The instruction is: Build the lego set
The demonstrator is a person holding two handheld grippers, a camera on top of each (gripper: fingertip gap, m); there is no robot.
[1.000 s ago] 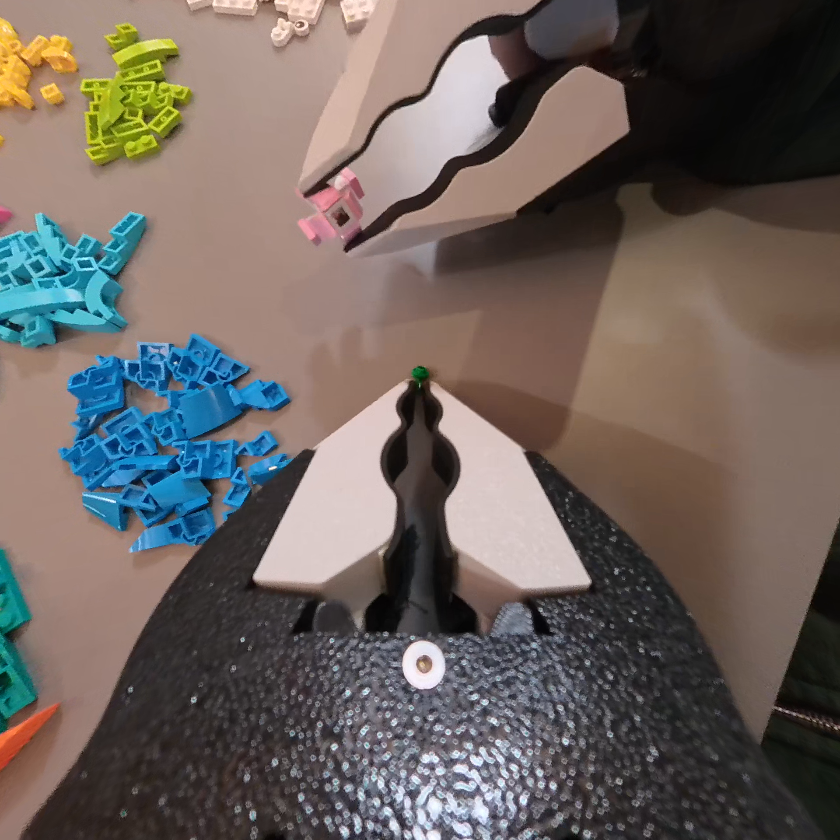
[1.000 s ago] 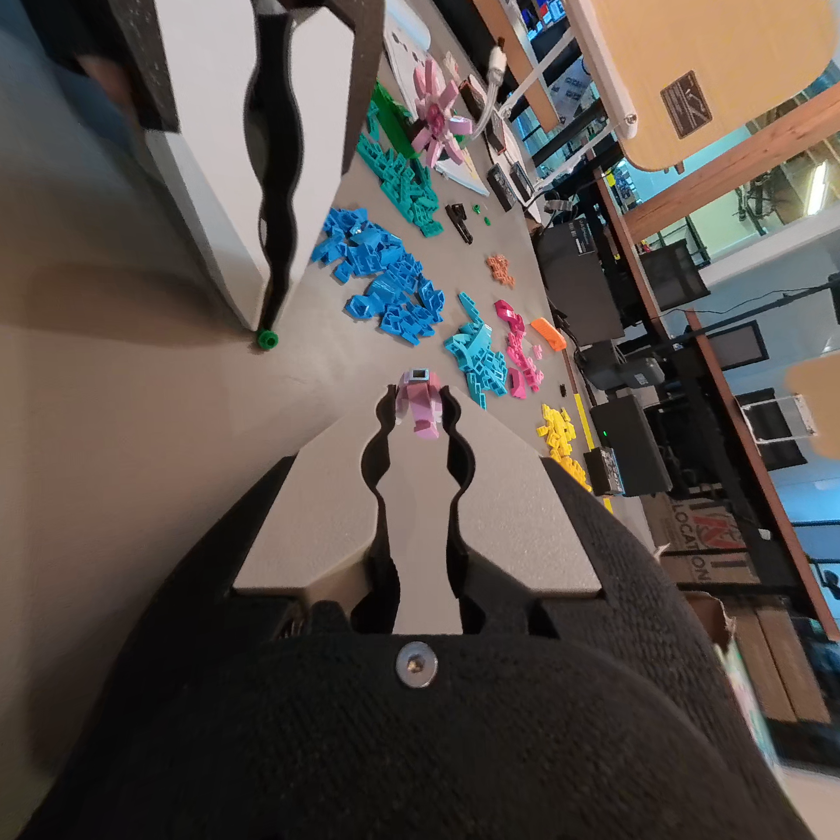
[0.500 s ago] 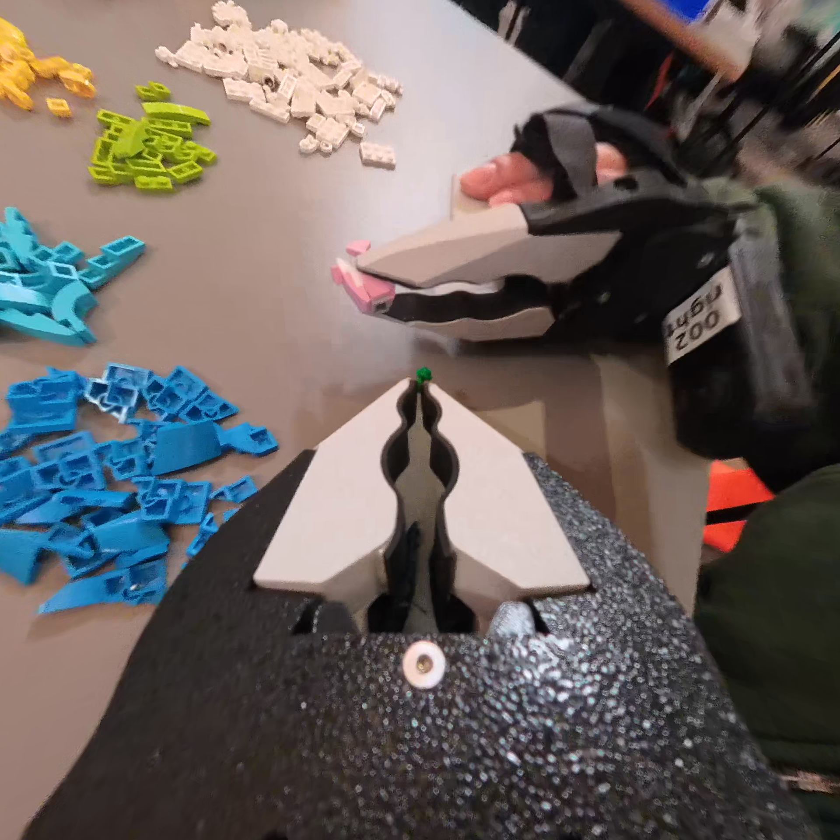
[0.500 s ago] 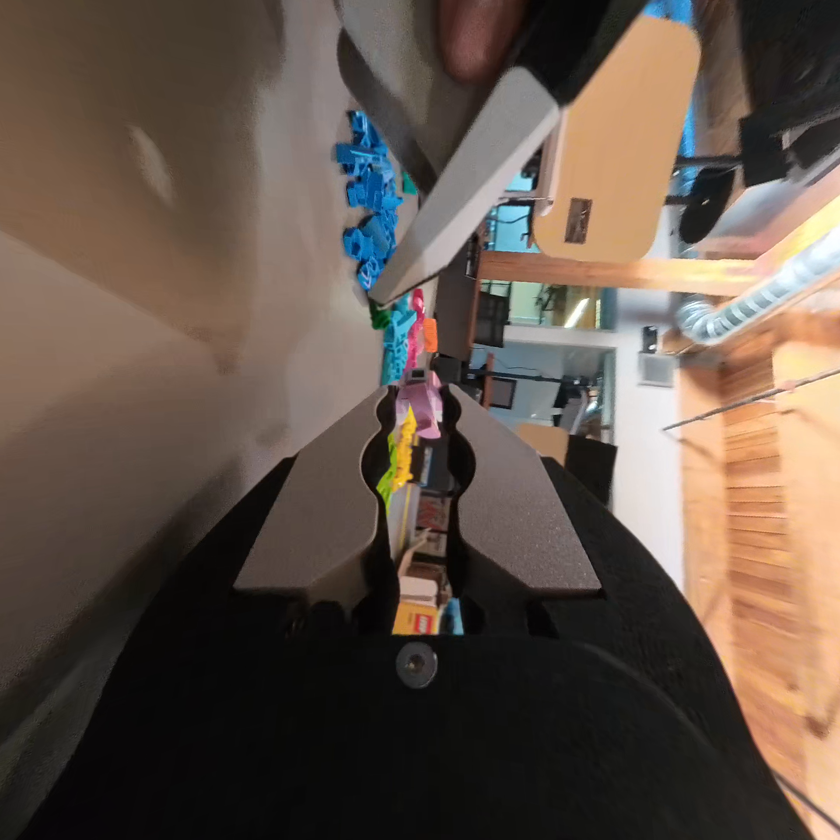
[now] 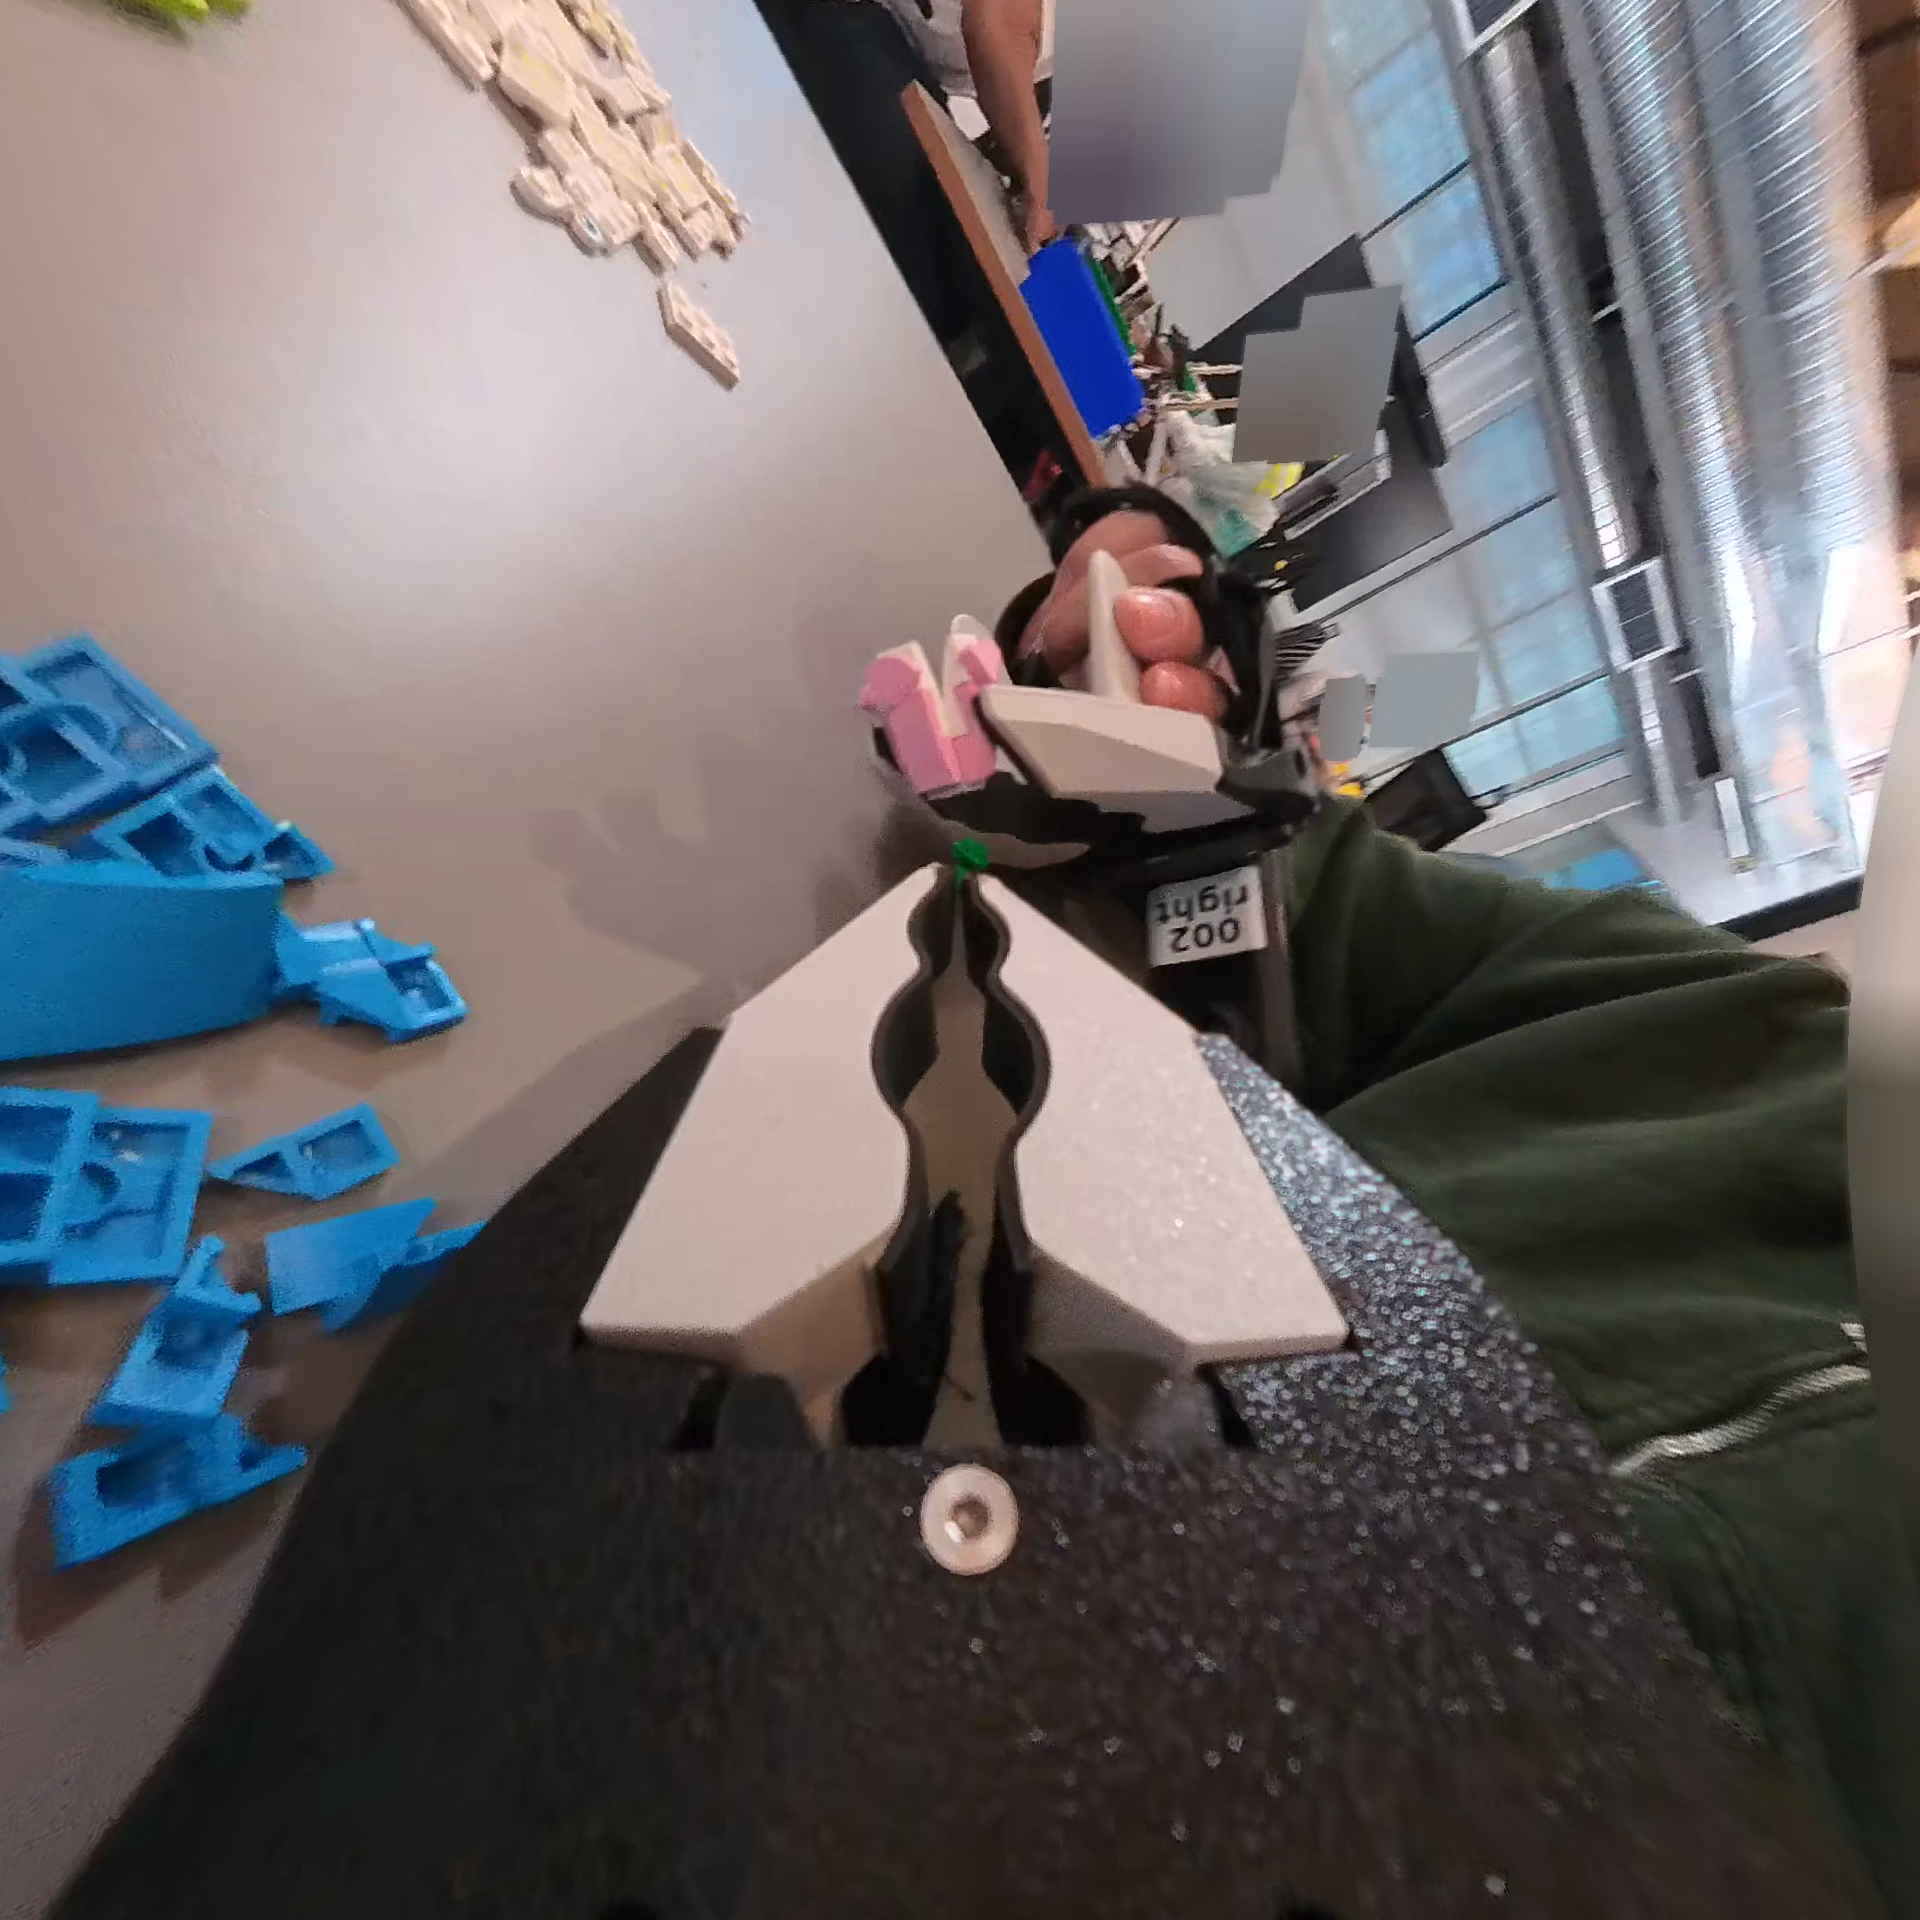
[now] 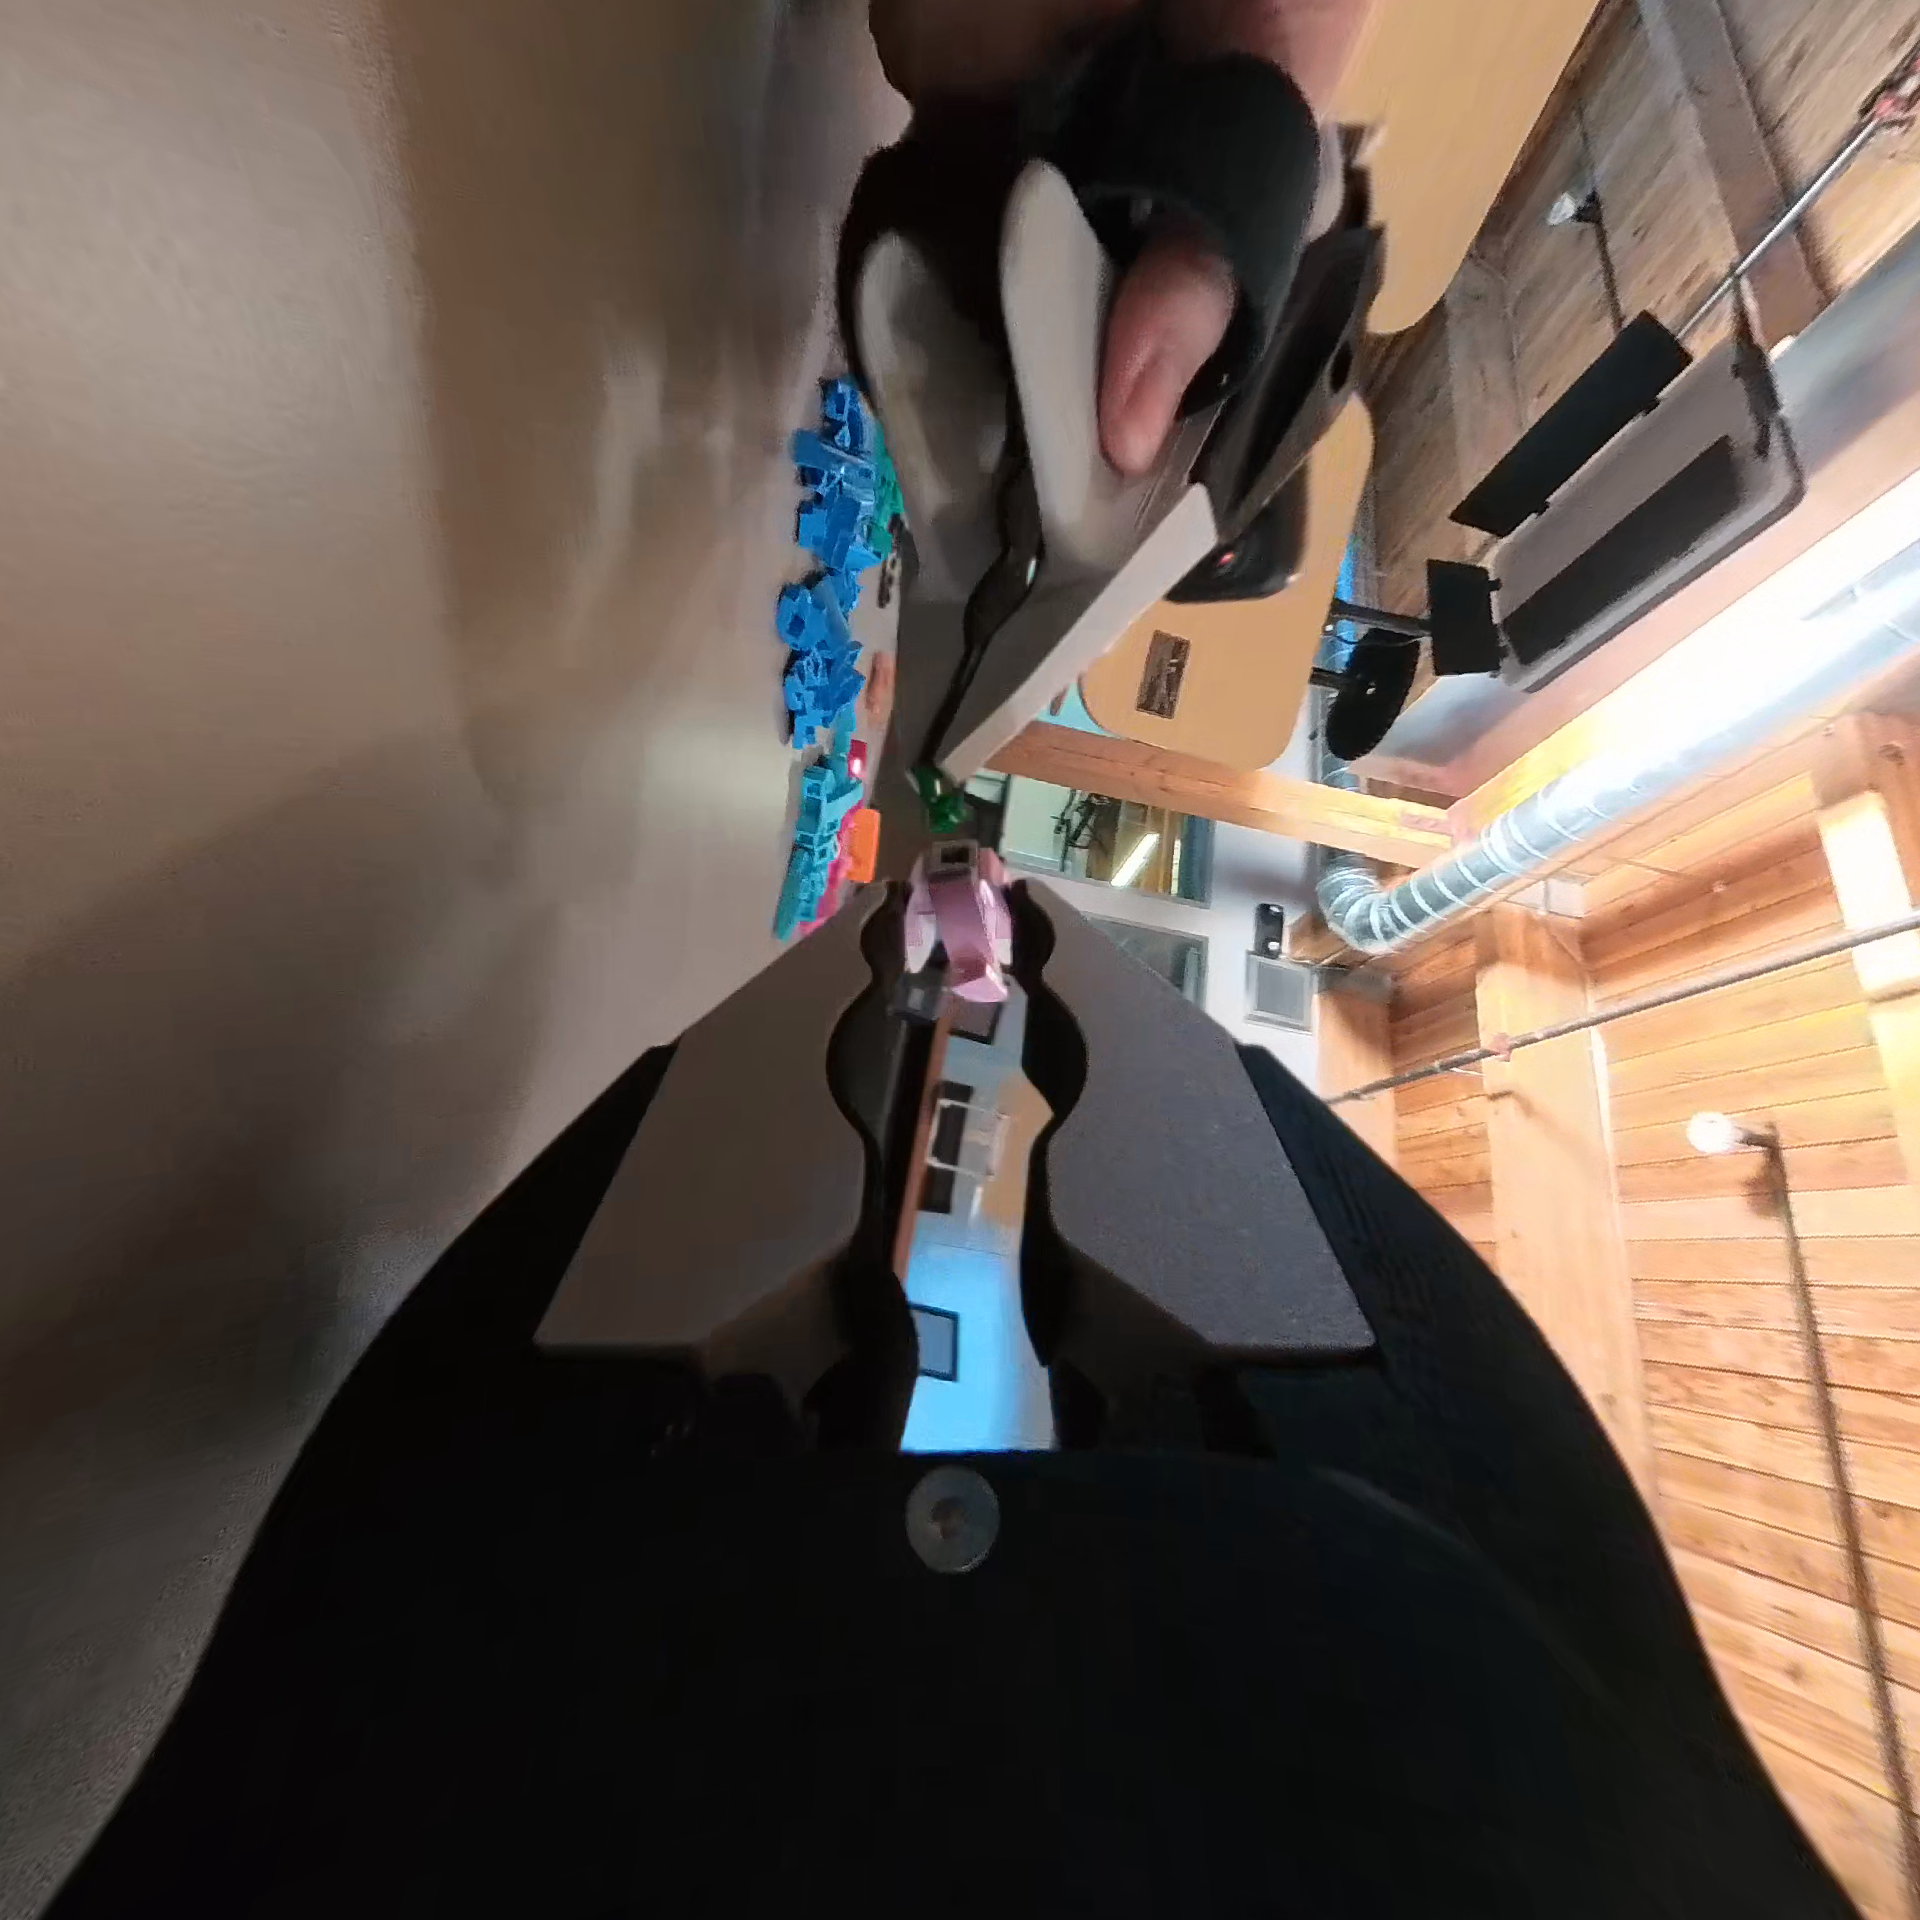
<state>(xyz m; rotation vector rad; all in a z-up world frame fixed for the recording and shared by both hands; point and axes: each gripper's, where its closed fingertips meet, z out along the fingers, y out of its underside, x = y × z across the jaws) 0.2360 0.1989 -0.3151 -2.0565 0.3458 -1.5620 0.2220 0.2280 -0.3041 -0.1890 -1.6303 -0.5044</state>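
Pink piece and green stud pinched, nearly touching.

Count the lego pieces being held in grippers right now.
2. A tiny green piece is pinched at the tip of the left gripper. A pink piece sits between the fingertips of the right gripper. Others may be hidden.

both grippers are raised, tip to tip: left gripper pinched closed, right gripper clamped, fingers nearly together.

Green stud, pink piece, blue bricks, seemingly white bricks.
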